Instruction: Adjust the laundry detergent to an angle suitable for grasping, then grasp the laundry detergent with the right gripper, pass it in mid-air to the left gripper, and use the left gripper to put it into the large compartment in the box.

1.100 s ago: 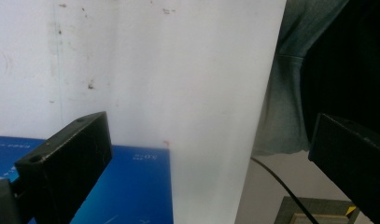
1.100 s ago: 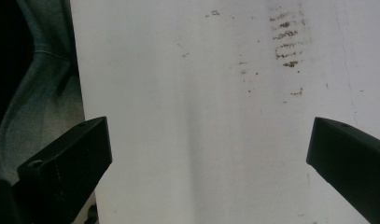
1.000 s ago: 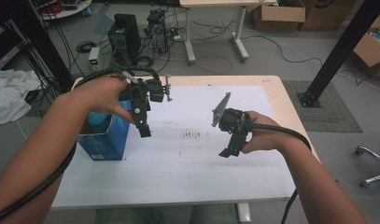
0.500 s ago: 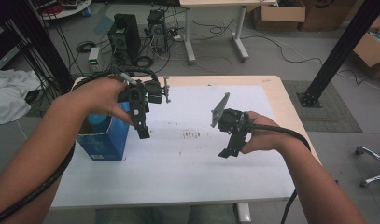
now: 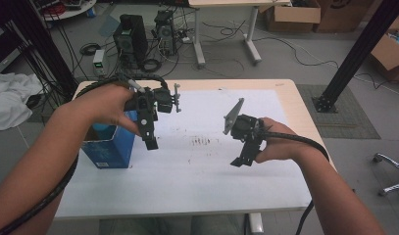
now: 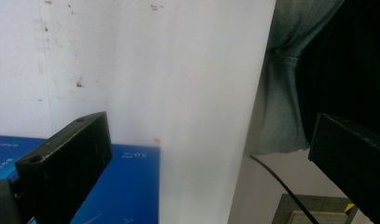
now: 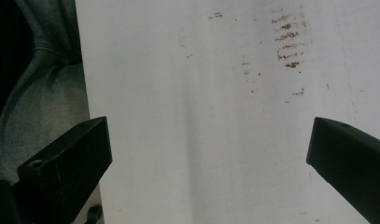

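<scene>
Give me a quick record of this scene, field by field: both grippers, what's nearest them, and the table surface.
left gripper: open, empty, held above the table beside the blue box
right gripper: open, empty, held over the white sheet
blue box: upright on the table's left side, top open, something light blue inside
white sheet: covers most of the table top
brown marks: small smudges on the sheet between the two grippers
table: light wood edge visible around the sheet
</scene>
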Tool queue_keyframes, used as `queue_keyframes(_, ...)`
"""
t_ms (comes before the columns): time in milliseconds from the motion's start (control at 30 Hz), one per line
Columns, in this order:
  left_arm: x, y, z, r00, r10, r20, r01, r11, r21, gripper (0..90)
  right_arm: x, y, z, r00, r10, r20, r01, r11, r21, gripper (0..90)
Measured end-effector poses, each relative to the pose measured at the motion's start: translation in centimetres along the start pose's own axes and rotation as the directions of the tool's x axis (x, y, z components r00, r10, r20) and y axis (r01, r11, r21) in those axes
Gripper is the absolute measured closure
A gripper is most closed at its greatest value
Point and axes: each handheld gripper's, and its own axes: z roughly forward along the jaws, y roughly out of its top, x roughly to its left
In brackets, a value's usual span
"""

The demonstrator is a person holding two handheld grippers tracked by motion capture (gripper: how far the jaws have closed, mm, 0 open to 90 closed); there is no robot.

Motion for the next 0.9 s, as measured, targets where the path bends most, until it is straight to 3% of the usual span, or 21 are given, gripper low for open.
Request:
queue_keyframes(533,0.47,0.42,0.07,1.0,0.0,0.001,0.0,1.0,0.007,0.1,-0.69,-0.78,-0.26,0.9999,0.009,0.004,-0.009,1.0,-0.01,0.0)
queue_keyframes(900,0.82,0.73,0.1,1.0,0.009,0.003,-0.009,1.0,-0.001,0.1,-0.88,-0.36,-0.12,0.9999,0.01,0.003,-0.01,1.0,0.0,0.0)
